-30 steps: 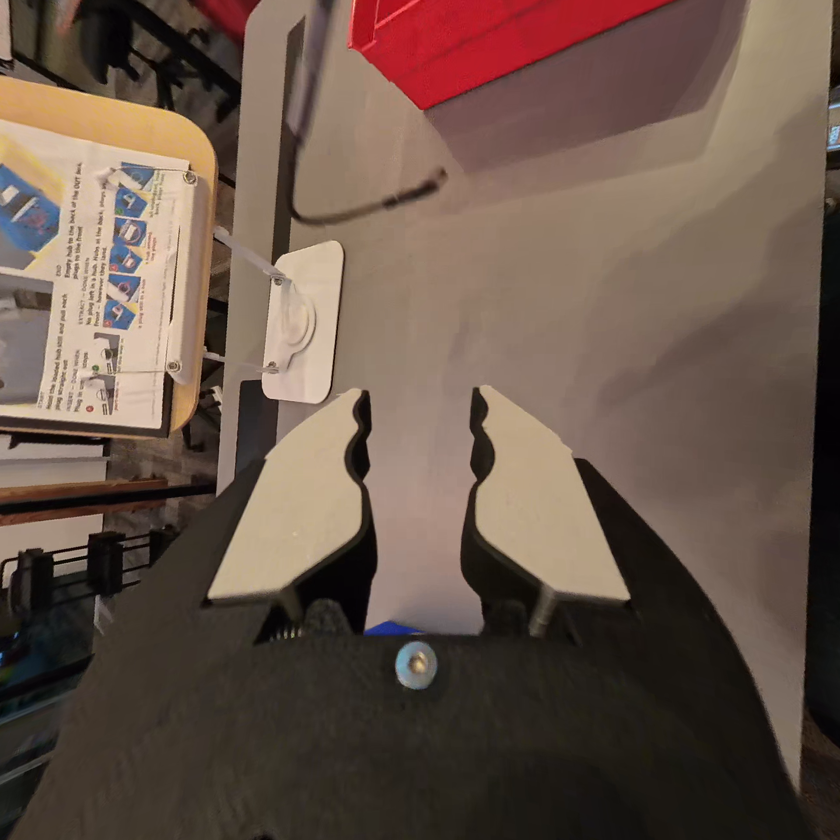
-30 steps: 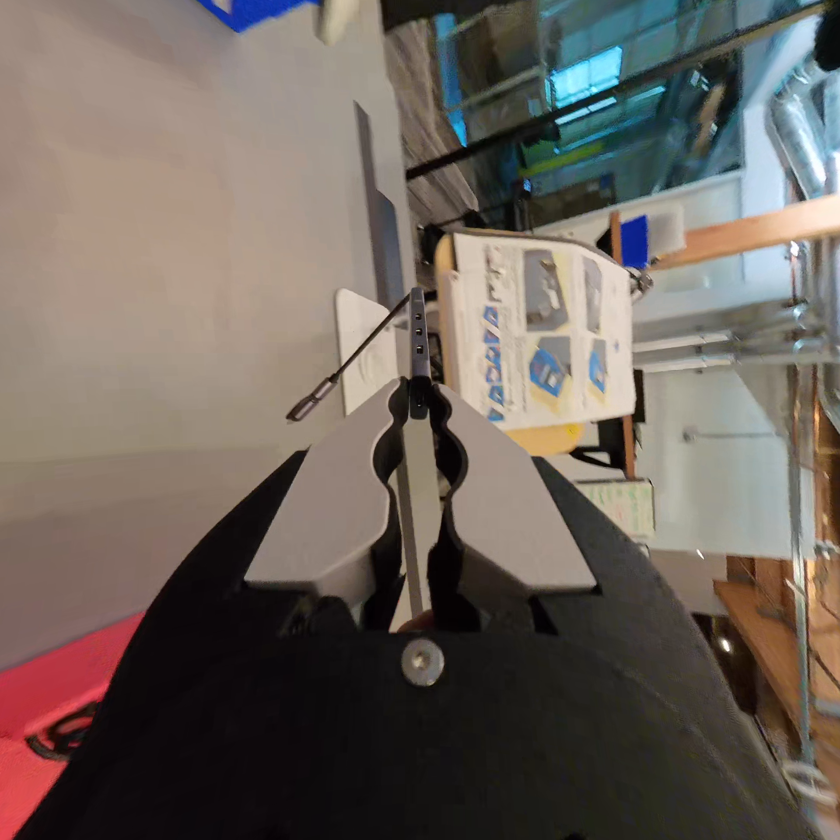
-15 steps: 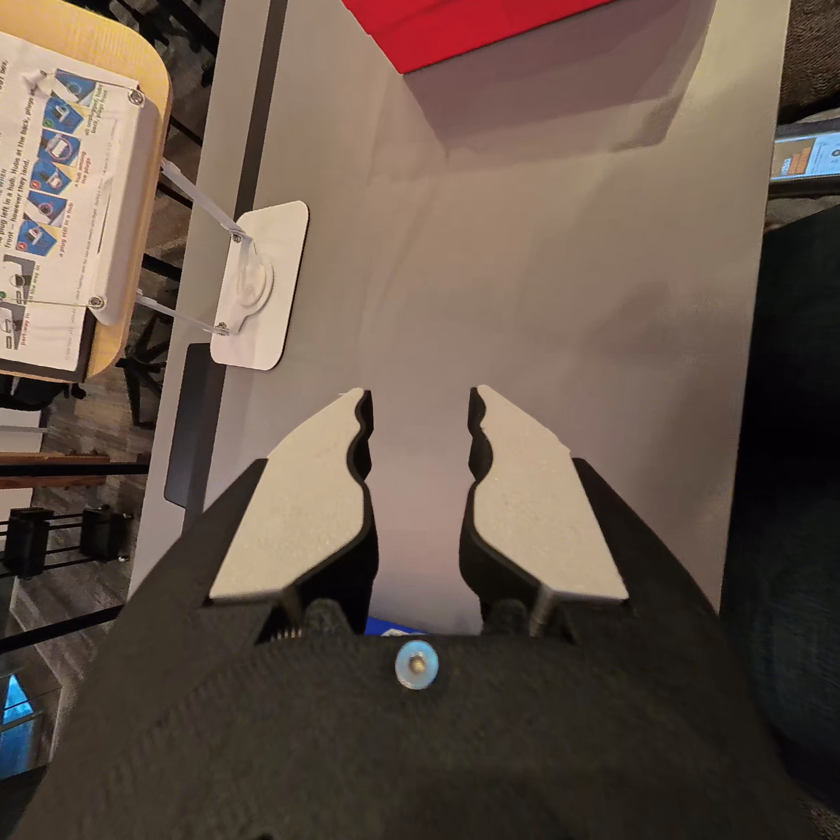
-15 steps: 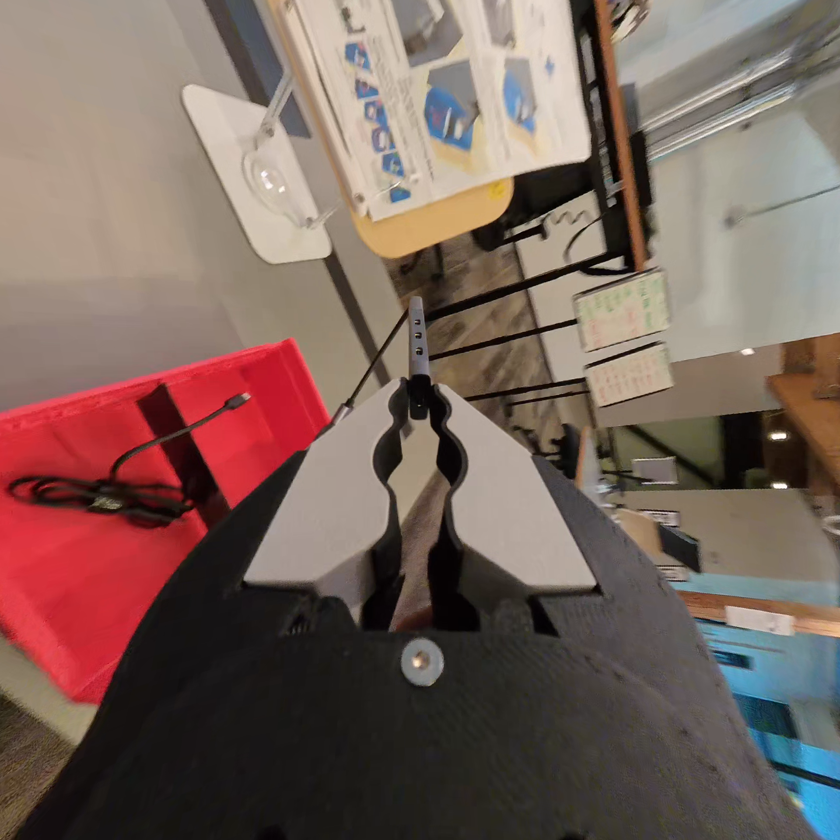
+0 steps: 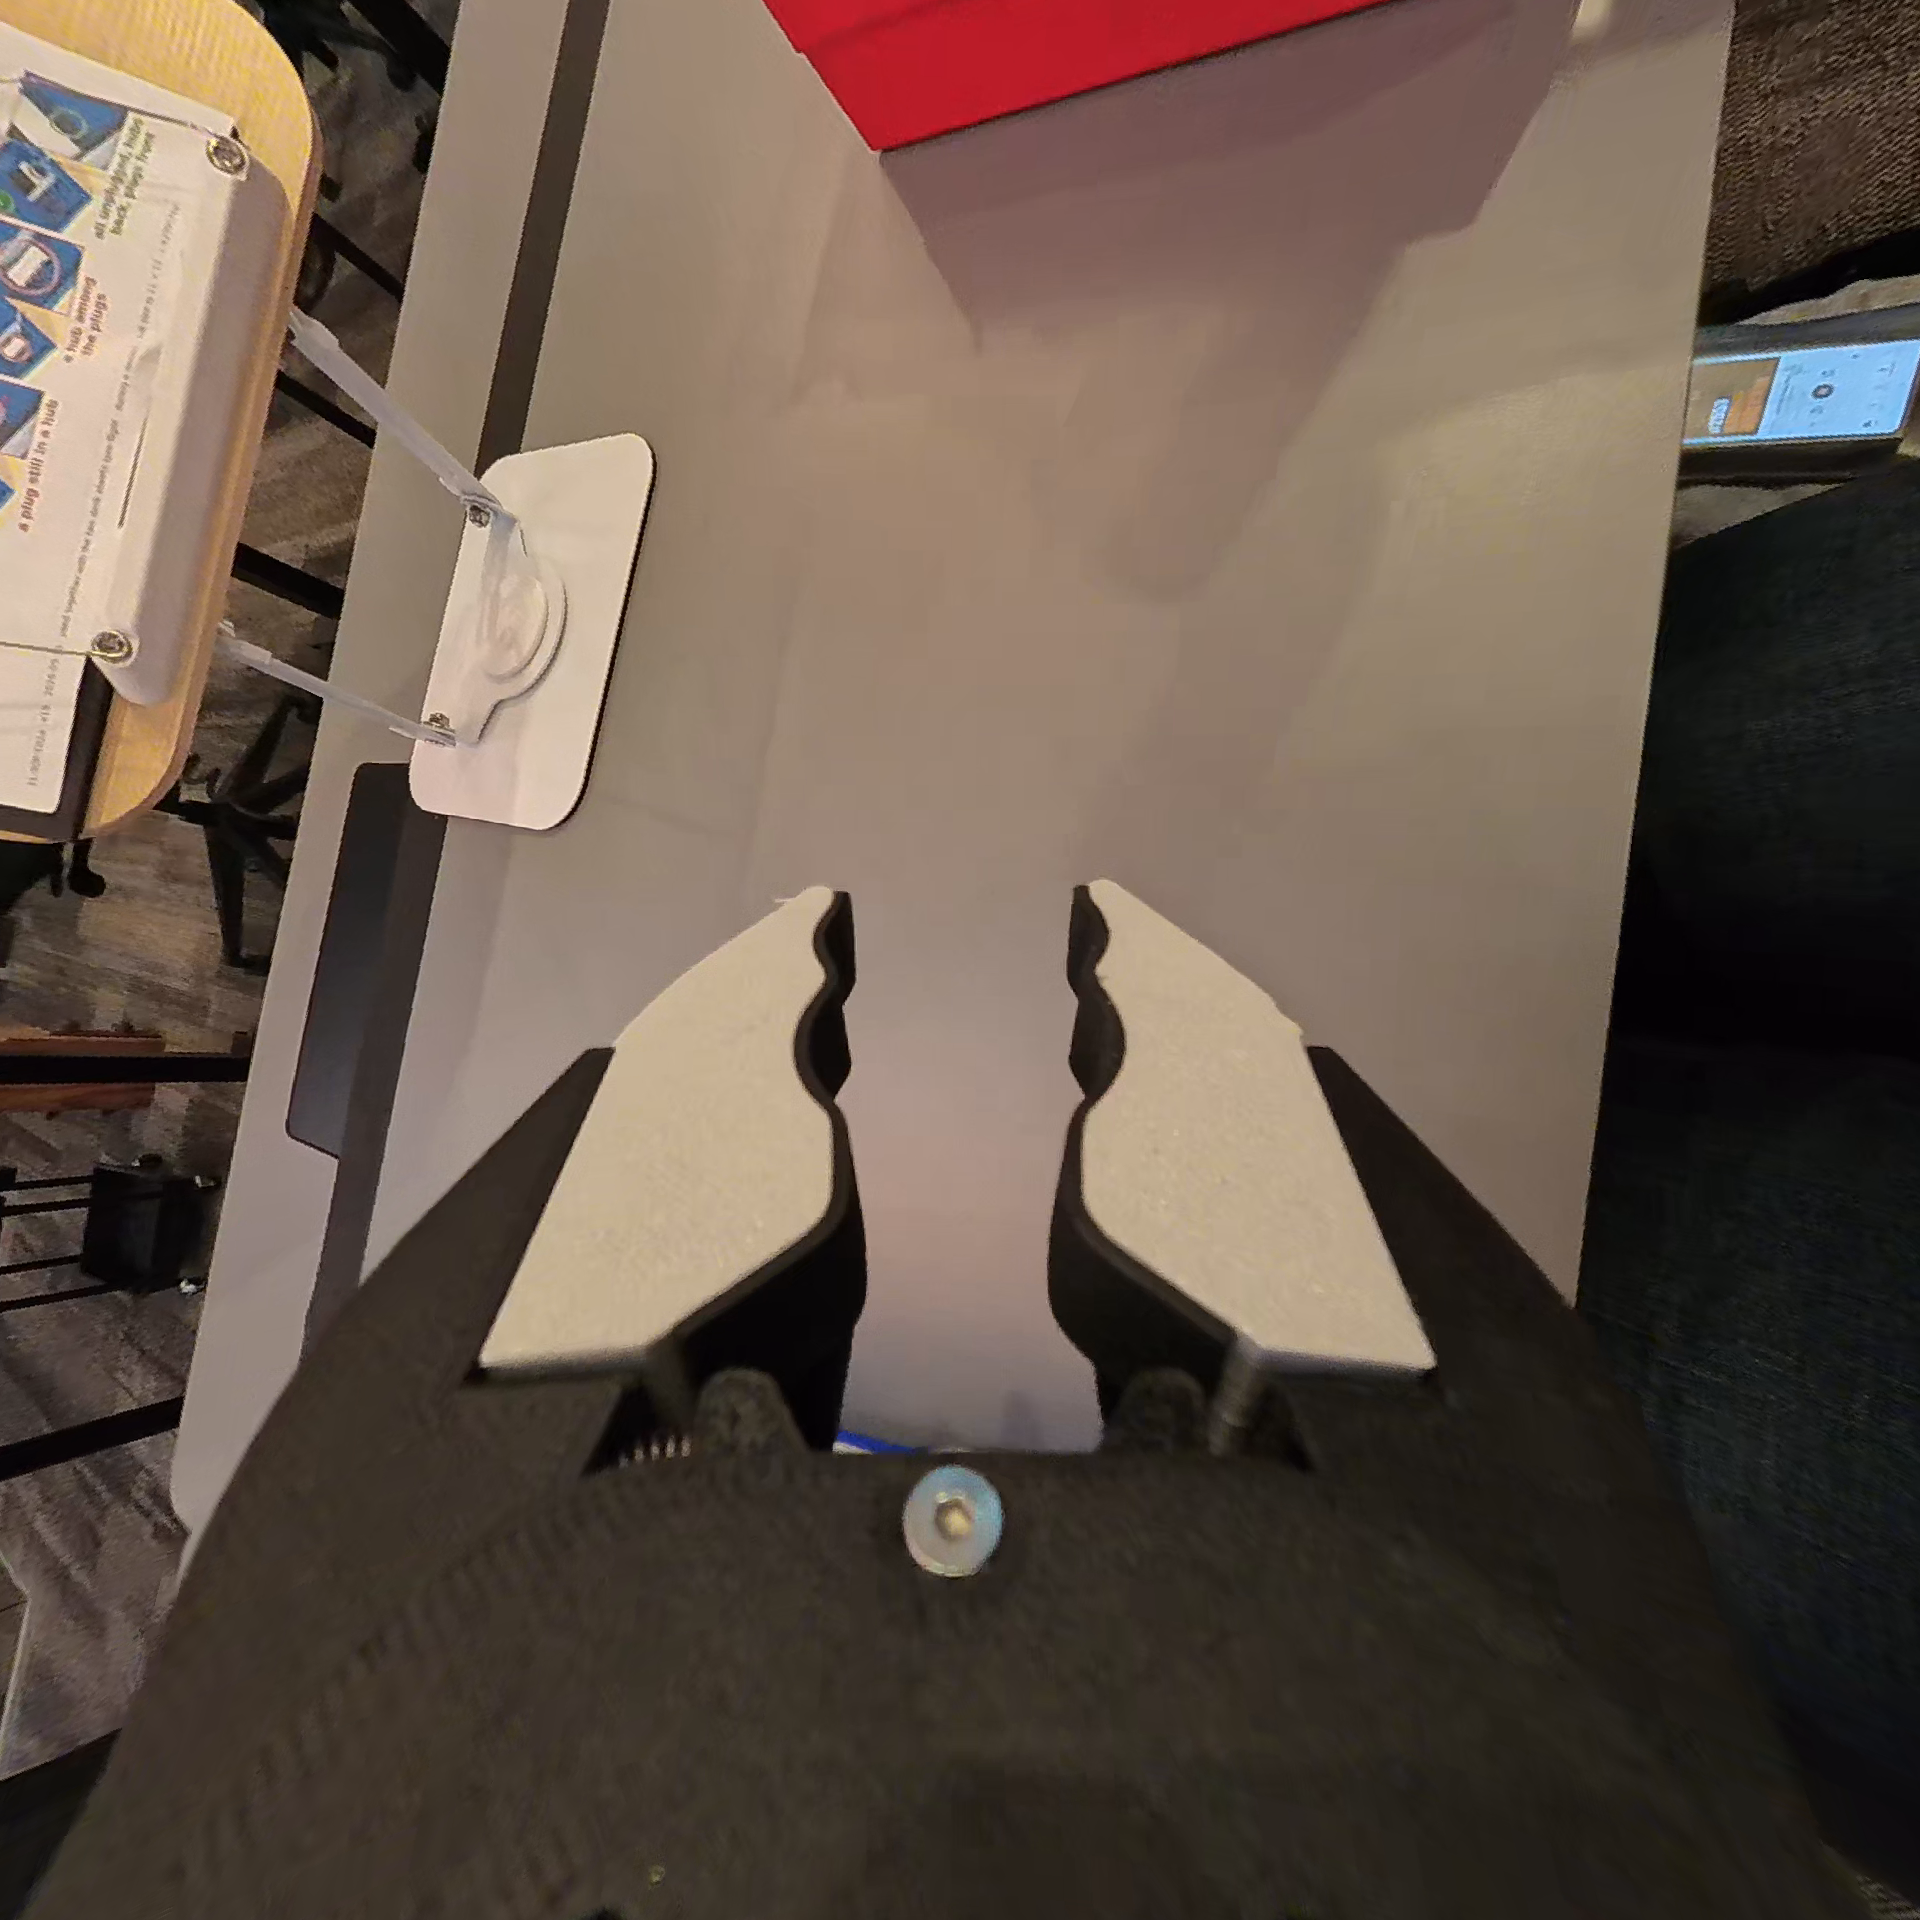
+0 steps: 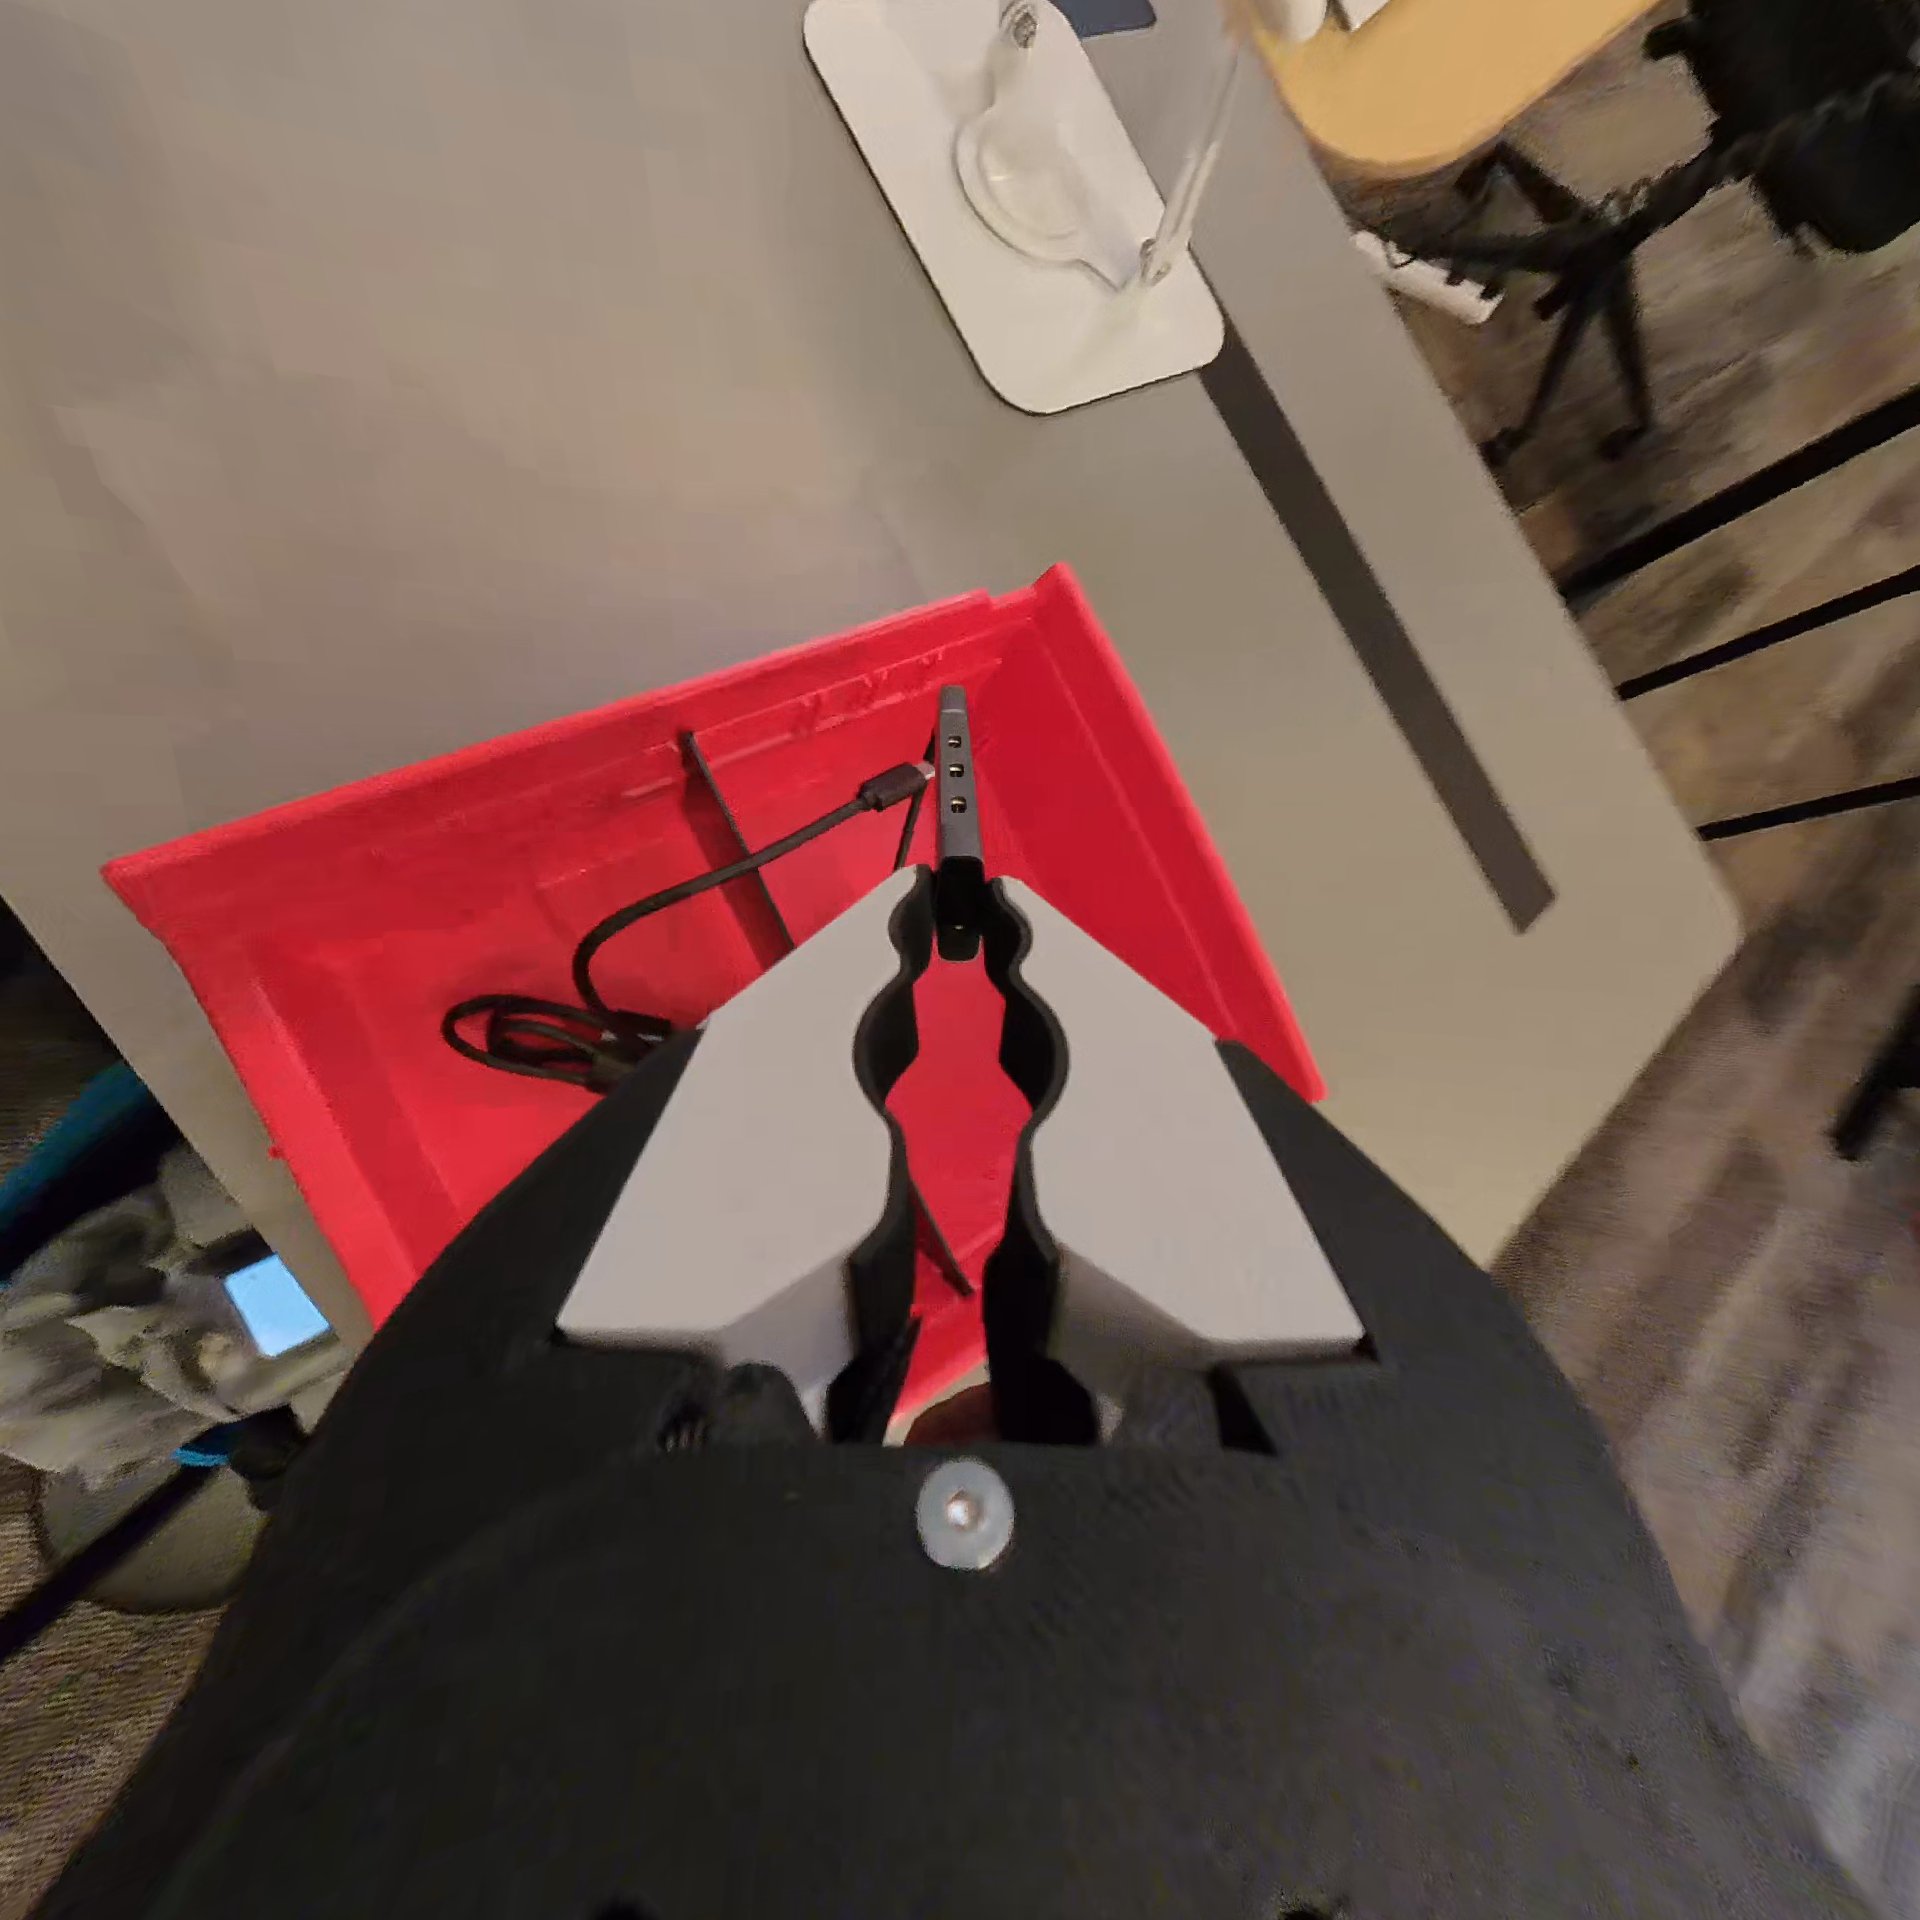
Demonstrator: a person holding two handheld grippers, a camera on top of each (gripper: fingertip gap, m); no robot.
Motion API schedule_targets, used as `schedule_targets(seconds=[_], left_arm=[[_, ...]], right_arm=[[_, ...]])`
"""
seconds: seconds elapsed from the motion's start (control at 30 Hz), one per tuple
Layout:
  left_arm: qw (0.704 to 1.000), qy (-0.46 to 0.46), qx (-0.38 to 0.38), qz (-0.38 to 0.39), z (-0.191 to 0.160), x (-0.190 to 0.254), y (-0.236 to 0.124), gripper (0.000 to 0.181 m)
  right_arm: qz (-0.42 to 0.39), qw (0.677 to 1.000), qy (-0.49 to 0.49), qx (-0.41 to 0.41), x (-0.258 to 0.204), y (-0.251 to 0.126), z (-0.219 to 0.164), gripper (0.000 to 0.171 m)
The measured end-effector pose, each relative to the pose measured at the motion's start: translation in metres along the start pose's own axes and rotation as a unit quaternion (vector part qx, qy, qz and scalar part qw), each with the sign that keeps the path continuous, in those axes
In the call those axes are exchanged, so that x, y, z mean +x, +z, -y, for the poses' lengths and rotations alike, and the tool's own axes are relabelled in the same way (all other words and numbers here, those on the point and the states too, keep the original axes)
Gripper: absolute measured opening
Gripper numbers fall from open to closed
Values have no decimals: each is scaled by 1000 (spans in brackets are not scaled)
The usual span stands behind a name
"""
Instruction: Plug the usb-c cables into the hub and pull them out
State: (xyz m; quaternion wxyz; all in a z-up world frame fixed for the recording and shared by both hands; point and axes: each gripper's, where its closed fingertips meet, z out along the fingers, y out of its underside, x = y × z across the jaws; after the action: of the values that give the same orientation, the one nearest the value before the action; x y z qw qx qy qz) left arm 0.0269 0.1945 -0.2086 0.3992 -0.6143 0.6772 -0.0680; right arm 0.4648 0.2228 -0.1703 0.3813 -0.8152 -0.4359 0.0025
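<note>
My right gripper (image 6: 958,902) is shut on the end of a slim dark grey USB hub (image 6: 956,774), which sticks forward edge-on with its small ports showing. It hangs over the right compartment of a red bin (image 6: 1117,779). A black USB-C cable (image 6: 665,920) lies coiled in the bin, its plug (image 6: 891,784) close to the hub; I cannot tell whether they touch. My left gripper (image 5: 961,914) is open and empty above the bare grey table (image 5: 1091,582). The red bin's corner (image 5: 1039,52) shows at the top of the left wrist view.
A white stand base (image 5: 540,634) holding an instruction sheet (image 5: 62,343) sits at the table's far edge; it also shows in the right wrist view (image 6: 1018,197). A black divider (image 6: 732,831) splits the bin. A lit phone screen (image 5: 1808,400) lies off the table's near side. My right fingertips sit around 45 centimetres from my left ones.
My right gripper has swung with the hub from facing the room to over the red bin. My left gripper has drawn back, so the bin has slid towards the top edge; it stays open.
</note>
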Motion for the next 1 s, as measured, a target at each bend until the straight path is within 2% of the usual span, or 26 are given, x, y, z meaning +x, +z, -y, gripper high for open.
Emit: schedule_targets(seconds=[0.17,0.2,0.27,0.33,0.4,0.53,0.7,0.83,1.0], left_arm=[[1000,-5,-6,-8,-4,3,6,39],[1000,-5,-8,-8,-5,3,8,39],[1000,-6,-10,-10,-6,3,9,39],[1000,-9,-13,-13,-7,3,11,39],[1000,-11,-18,-12,-10,2,11,39],[1000,-20,-21,-11,-14,-2,11,39],[999,-31,-28,18,-23,-16,-1,40],[996,-52,-28,63,-36,-40,-26,39],[986,-74,-61,135,-73,-70,-69,35]], right_arm=[[55,990,131,4,7,36,-25,6],[50,986,156,-8,12,44,-35,7],[14,982,172,-84,23,58,-67,8],[-37,971,153,-178,34,65,-100,32],[-48,967,147,-203,36,64,-108,38],[-60,971,161,-168,41,49,-92,50],[-113,983,98,-103,34,20,-40,44],[-127,991,34,-39,0,6,16,37],[-107,994,-31,13,-62,13,70,31]])
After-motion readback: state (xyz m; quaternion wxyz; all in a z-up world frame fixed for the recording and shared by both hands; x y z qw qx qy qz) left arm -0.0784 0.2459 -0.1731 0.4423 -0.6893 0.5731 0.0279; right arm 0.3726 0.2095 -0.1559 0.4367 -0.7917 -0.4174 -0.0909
